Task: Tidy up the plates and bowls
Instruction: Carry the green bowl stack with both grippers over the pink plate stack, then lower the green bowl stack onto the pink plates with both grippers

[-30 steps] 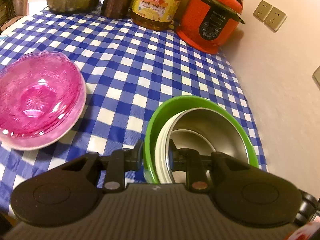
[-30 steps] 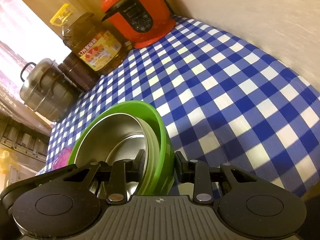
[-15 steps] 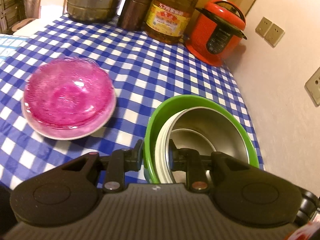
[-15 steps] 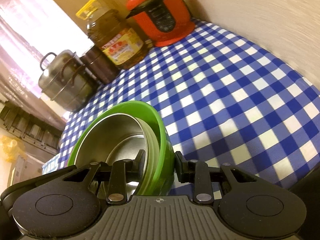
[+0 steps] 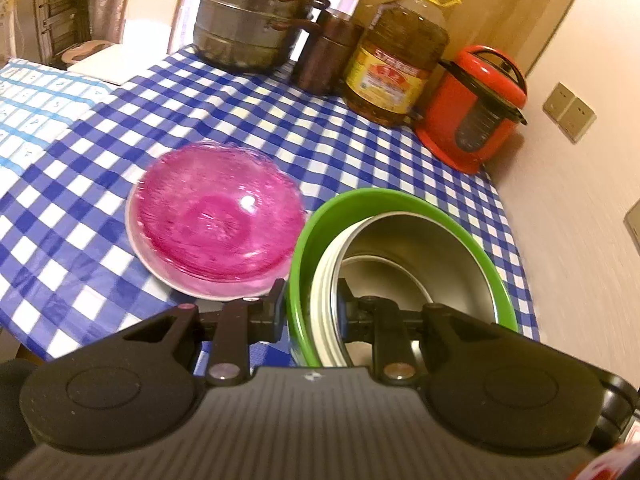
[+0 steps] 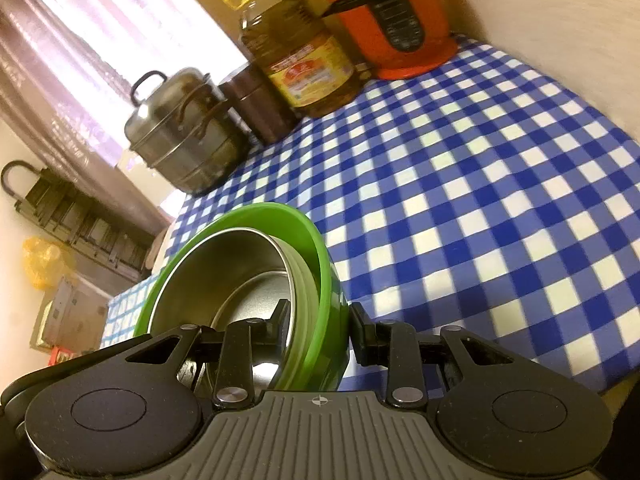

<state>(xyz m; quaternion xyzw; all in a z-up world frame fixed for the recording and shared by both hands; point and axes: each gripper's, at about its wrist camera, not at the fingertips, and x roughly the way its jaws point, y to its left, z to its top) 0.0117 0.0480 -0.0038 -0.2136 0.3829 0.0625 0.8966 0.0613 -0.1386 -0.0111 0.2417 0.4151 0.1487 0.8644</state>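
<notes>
Left wrist view shows the left claw (image 5: 310, 306) pinching the near rim of the green bowl (image 5: 400, 200), one finger outside the green wall and the other inside against the nested rims; right wrist view shows the right claw (image 6: 318, 318) pinching the same stack at another part of the rim, one finger inside the steel bowl (image 6: 224, 276) and one outside the green wall. Green bowl holds a white bowl (image 5: 324, 300) and steel bowls inside it, at least two steel rims showing, and the stack sits tilted above the checked counter (image 5: 280, 128), near its right edge by the wall (image 5: 580, 220). Just left of the green bowl lie pink glass dishes (image 5: 216, 220) stacked on a pale plate (image 5: 160, 276); their count is unclear through the glare. Beyond the green bowl the cloth is bare up to the far row: one red cooker (image 5: 472, 108) in the corner, one oil bottle (image 5: 396, 60) left of it, one brown canister (image 5: 324, 56), one tiered steel pot (image 5: 252, 16). Two wall switches (image 5: 570, 112) sit right of the cooker. Left of the pink dishes the counter drops off at a lighter cloth (image 5: 36, 104)
</notes>
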